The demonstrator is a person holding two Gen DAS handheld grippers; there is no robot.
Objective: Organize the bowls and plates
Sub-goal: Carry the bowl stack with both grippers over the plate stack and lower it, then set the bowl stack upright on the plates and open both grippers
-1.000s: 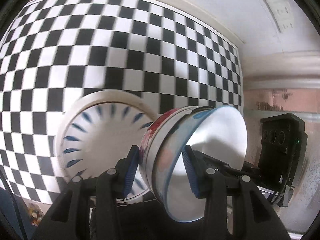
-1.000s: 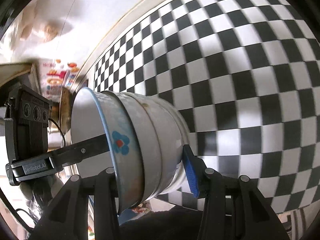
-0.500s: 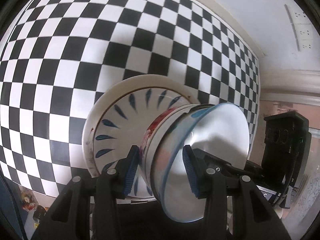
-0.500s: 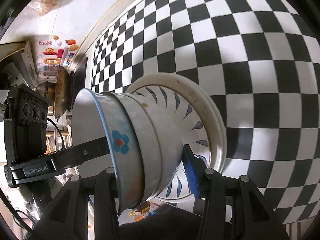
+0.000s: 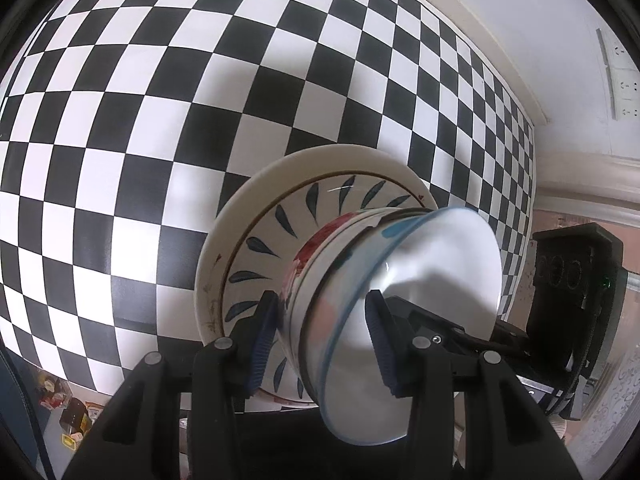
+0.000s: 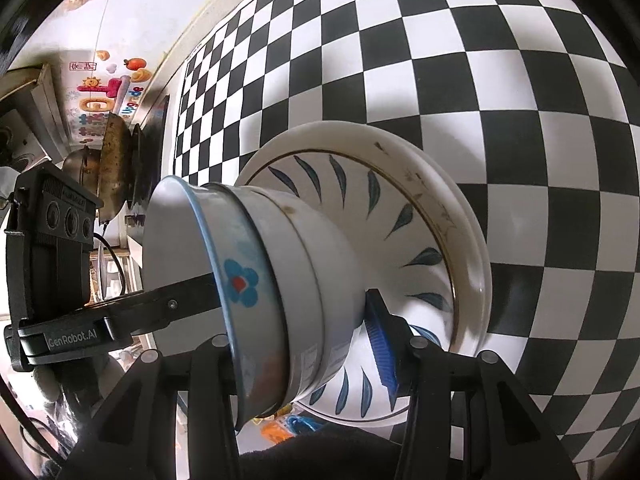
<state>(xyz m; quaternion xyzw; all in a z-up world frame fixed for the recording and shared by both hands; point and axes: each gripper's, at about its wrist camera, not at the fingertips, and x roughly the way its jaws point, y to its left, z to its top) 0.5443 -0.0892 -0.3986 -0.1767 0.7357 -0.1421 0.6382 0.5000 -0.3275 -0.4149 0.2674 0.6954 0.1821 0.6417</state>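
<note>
A stack of nested bowls (image 5: 420, 280) (image 6: 288, 264), the top one blue-rimmed with a blue flower, is tilted on its side between both grippers. My left gripper (image 5: 320, 340) is shut on one side of the stack's wall, one pad inside the top bowl. My right gripper (image 6: 304, 352) is shut on the opposite side; its left finger is hidden behind the rim. The stack's base sits right at the middle of a white plate (image 5: 280, 208) (image 6: 400, 184) with blue leaf marks. Whether base and plate touch I cannot tell.
The plate lies on a black-and-white checked tablecloth (image 5: 120, 120) (image 6: 520, 80) that runs back to a white wall. A dark wok (image 6: 116, 168) stands at the far left by the wall. Wall sockets (image 5: 624, 84) sit upper right. The near table edge shows floor clutter (image 5: 68, 412) below.
Both grippers have come down with the bowl stack towards the plate. The plate entered the right wrist view and now looms larger behind the stack's base. Both grips are unchanged.
</note>
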